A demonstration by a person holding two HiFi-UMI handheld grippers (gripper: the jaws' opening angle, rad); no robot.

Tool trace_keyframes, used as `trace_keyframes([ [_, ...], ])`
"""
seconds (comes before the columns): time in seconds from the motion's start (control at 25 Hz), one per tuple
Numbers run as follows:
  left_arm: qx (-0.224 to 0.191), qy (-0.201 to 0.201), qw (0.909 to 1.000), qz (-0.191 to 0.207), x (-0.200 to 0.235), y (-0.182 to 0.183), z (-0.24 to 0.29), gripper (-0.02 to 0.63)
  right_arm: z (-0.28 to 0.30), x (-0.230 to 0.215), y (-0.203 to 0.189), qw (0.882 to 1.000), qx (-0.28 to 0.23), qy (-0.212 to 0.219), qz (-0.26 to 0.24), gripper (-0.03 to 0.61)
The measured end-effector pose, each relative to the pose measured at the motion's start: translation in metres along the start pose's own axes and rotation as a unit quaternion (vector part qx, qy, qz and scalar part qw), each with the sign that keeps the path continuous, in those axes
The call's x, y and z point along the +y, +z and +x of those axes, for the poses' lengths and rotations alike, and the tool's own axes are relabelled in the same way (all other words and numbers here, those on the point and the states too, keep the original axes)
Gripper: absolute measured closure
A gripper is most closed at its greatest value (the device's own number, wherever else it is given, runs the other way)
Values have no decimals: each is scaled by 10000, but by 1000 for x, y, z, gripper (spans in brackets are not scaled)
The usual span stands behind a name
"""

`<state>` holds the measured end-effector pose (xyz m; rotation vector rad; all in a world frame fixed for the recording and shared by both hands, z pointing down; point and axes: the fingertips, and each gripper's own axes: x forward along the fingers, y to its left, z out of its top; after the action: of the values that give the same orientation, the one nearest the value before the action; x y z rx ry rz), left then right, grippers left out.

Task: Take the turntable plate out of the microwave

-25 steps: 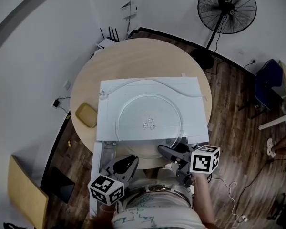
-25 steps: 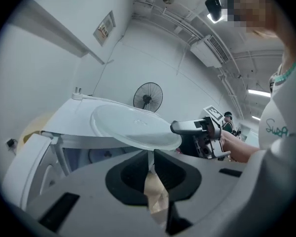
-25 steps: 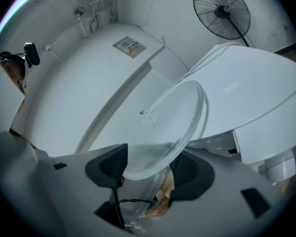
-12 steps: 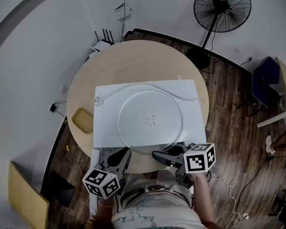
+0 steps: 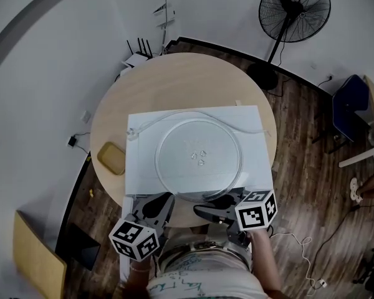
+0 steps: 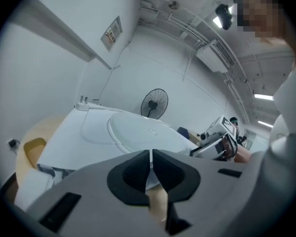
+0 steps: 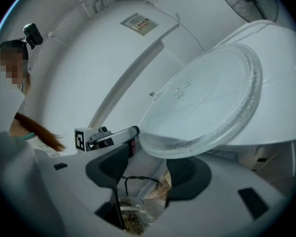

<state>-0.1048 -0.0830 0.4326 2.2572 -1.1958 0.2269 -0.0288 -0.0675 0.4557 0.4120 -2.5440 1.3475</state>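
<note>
Plate flat on top of white microwave on round table, near rim at microwave's near edge. At that rim, right gripper, jaws wide apart, not pinching it. Near-left of plate, left gripper, jaws closed on nothing.

No word or number could be read anywhere. A small rectangular notice on the white wall carried print too small to make out, and it was just as unclear in the right gripper view. The white cube with black square markers on the left gripper showed only coded patterns, as did the matching white marker cube on the right gripper, seen from above. The person's pale shirt bore greenish scribbled lettering, which was illegible.
</note>
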Motion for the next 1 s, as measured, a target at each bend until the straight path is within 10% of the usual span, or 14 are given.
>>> trace_keyframes([
  [0.44,642,-1446,9874,3,-81,-34,32,586,-46,8,-3,9975,-600,-233,-281,472],
  [1.0,344,-1185,9923,90,-79,-25,41,592,-80,-11,23,9797,-1405,-979,-1042,555],
])
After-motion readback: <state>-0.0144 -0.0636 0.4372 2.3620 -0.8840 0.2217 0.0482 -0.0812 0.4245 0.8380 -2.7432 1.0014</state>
